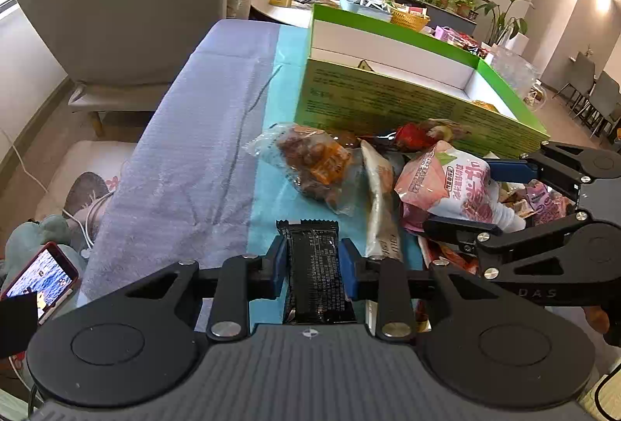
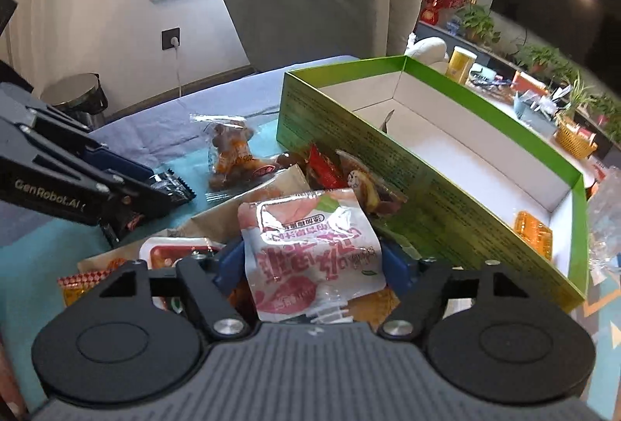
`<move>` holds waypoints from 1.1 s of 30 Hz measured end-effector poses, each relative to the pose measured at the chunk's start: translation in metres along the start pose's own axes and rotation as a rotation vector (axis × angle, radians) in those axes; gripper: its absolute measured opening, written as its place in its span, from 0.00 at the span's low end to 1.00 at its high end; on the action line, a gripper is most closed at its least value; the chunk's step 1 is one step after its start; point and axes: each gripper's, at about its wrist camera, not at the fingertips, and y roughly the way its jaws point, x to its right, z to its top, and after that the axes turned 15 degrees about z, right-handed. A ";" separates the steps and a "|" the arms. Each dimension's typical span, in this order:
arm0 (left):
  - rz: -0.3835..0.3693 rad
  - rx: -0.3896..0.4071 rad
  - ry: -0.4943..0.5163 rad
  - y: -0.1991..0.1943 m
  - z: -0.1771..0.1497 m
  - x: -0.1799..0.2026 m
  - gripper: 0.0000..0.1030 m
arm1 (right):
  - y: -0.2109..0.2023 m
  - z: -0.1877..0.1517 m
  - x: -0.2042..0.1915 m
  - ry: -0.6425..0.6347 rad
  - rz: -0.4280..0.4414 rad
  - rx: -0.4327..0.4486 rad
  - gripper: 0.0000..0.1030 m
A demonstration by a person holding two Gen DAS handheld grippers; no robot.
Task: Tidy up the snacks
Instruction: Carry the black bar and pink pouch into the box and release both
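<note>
We find the left gripper (image 1: 313, 267) closed on a black snack bar (image 1: 315, 265), its blue pads pressing the wrapper's two long edges near the midpoint; the bar lies lengthwise toward twelve o'clock on the teal cloth (image 1: 268, 196). We judge it light and fairly stiff, its glossy film slippery; the present hold across the narrow width looks sound.

At one o'clock from the bar lies a clear bag of brown snacks (image 1: 310, 161); soft, crinkly, best taken by its sealed edge.

At two o'clock the right gripper (image 2: 314, 262) brackets a pink-and-white drink pouch (image 2: 310, 250) with a spout at its near end. The blue pads meet the pouch's sides, so we read it as gripped. We judge it heavier than its neighbours, pliant, liable to sag or bulge; a hold low on the body seems safer than the film corners.

Beyond, from twelve to two o'clock, stands the open green box (image 2: 427, 188), white inside, almost empty save one orange packet (image 2: 533, 234); presumably the destination.
</note>
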 end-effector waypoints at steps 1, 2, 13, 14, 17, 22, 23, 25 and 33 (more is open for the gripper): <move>0.001 0.002 0.001 -0.001 0.000 0.001 0.26 | -0.003 0.000 0.000 0.011 0.000 0.006 0.72; 0.002 0.005 0.001 -0.002 0.000 0.001 0.26 | -0.007 0.001 0.000 0.028 0.001 0.017 0.72; 0.008 0.048 -0.015 -0.021 0.007 0.002 0.26 | -0.035 0.009 0.005 0.141 -0.006 0.119 0.69; 0.009 0.053 -0.016 -0.024 0.008 0.003 0.26 | -0.037 0.009 0.006 0.147 -0.006 0.128 0.69; 0.000 0.073 -0.024 -0.032 0.015 0.007 0.26 | -0.048 0.010 0.005 0.150 -0.015 0.186 0.69; -0.043 0.150 -0.008 -0.046 0.031 0.024 0.26 | -0.070 0.016 0.009 0.146 -0.068 0.324 0.69; -0.051 0.163 -0.004 -0.047 0.036 0.029 0.26 | -0.072 0.017 0.012 0.154 -0.082 0.343 0.69; -0.068 0.182 -0.004 -0.046 0.045 0.037 0.26 | -0.075 0.020 0.021 0.189 -0.118 0.370 0.69; -0.101 0.248 0.020 -0.040 0.085 0.070 0.26 | -0.072 0.025 0.049 0.264 -0.263 0.379 0.69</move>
